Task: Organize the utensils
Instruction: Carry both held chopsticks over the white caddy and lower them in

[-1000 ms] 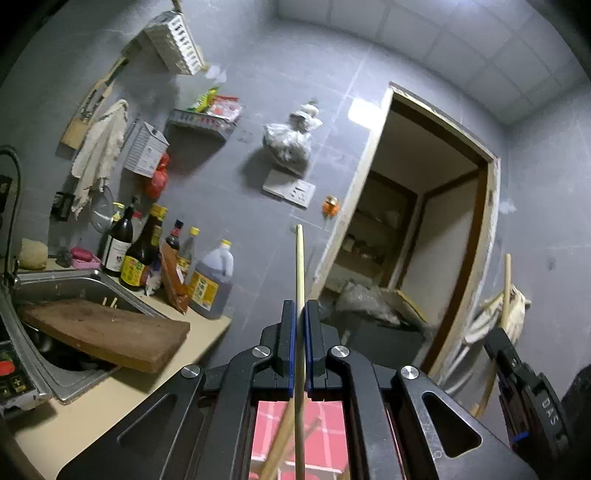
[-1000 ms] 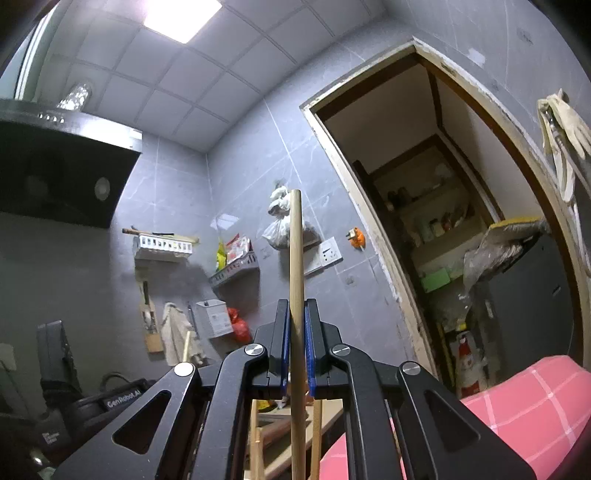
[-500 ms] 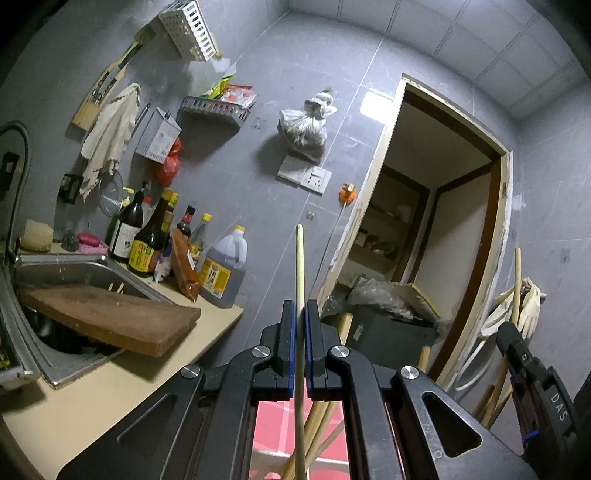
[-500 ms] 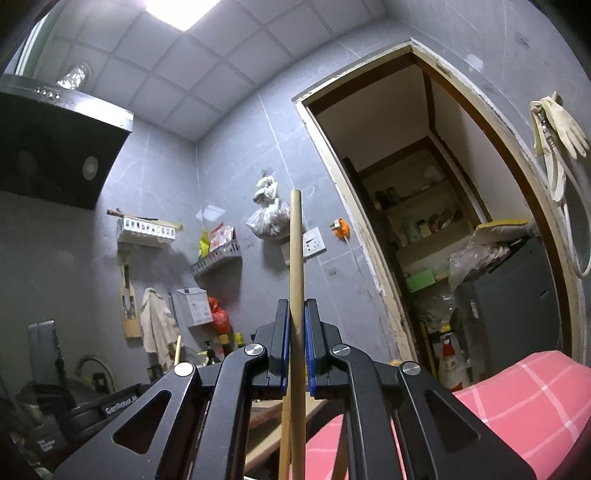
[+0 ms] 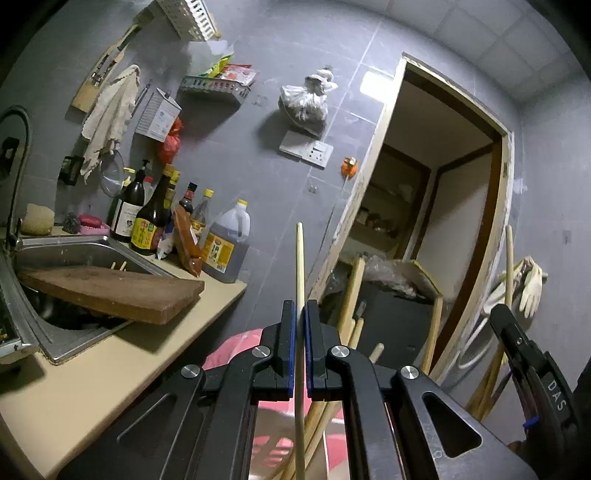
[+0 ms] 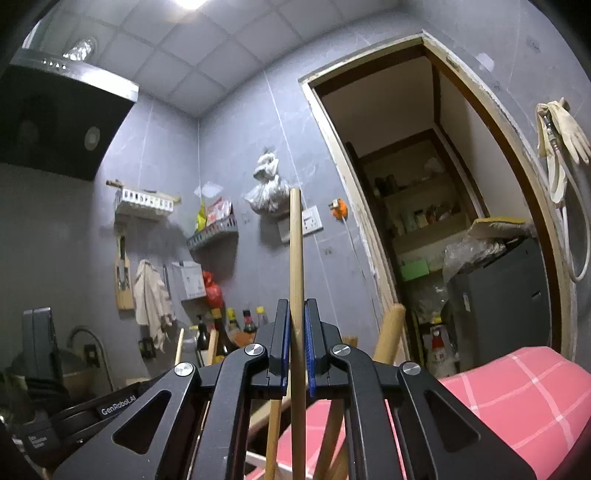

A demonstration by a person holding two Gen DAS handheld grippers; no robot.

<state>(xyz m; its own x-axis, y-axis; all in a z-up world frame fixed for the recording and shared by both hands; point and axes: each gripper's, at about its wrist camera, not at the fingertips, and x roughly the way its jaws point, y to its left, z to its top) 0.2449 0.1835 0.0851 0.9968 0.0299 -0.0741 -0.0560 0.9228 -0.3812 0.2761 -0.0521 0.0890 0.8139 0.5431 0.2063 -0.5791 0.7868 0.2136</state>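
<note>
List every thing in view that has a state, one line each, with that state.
left gripper: shut on a thin wooden stick, stick upright
right gripper: shut on a thicker wooden stick, stick upright
cutting board: lying tilted across the sink
doorway: open
ceiling light: on
oil jug: capped, standing on the counter
rubber gloves: hanging on the wall

Upright wooden chopsticks [image 5: 300,266], thicker stick [image 6: 296,258]

The left claw [image 5: 300,314] pointed level, clamped on a thin upright stick [image 5: 300,266]. The right claw [image 6: 295,317] tilted slightly upward, clamped on a thicker stick [image 6: 296,258].
</note>
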